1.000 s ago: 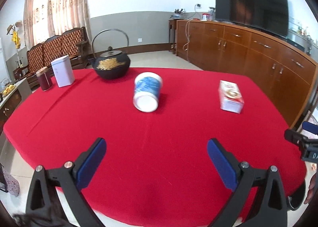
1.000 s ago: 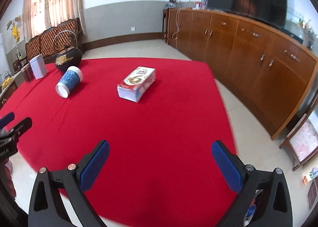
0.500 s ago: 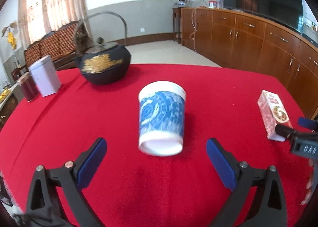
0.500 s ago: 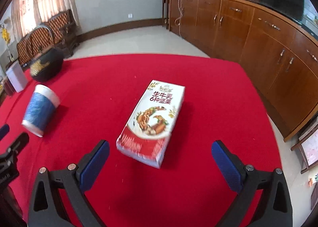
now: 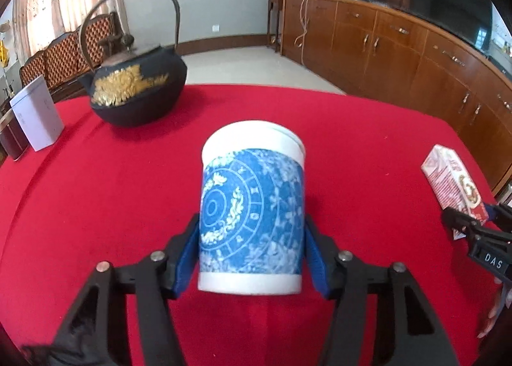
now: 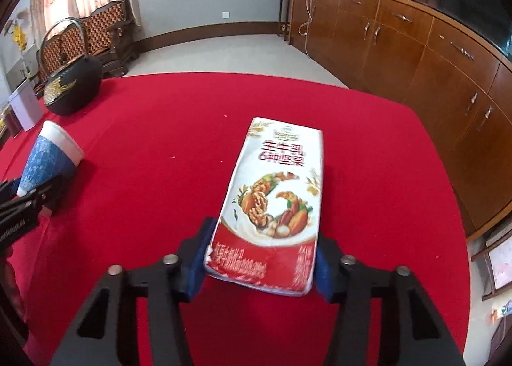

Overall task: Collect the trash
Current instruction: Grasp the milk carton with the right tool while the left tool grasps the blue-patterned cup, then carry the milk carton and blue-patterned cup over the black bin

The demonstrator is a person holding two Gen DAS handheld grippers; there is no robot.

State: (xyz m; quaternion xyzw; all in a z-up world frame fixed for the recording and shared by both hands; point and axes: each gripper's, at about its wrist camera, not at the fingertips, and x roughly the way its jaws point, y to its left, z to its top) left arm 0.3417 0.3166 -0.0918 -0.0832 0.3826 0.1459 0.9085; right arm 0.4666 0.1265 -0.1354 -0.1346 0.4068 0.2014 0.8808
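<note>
left gripper [image 5: 251,257] clamping blue paper cup [image 5: 252,202] | right gripper [image 6: 260,265] clamping milk carton [image 6: 275,202] | advice: squeezing gently, lifting both straight off red tablecloth [image 6: 166,129]

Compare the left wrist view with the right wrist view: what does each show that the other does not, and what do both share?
Only the left wrist view shows the left tool closed on the blue-patterned paper cup. Only the right wrist view shows the right tool closed on the milk carton and a framed picture on the floor. Both show the red tablecloth, black iron teapot and wooden cabinets.
</note>
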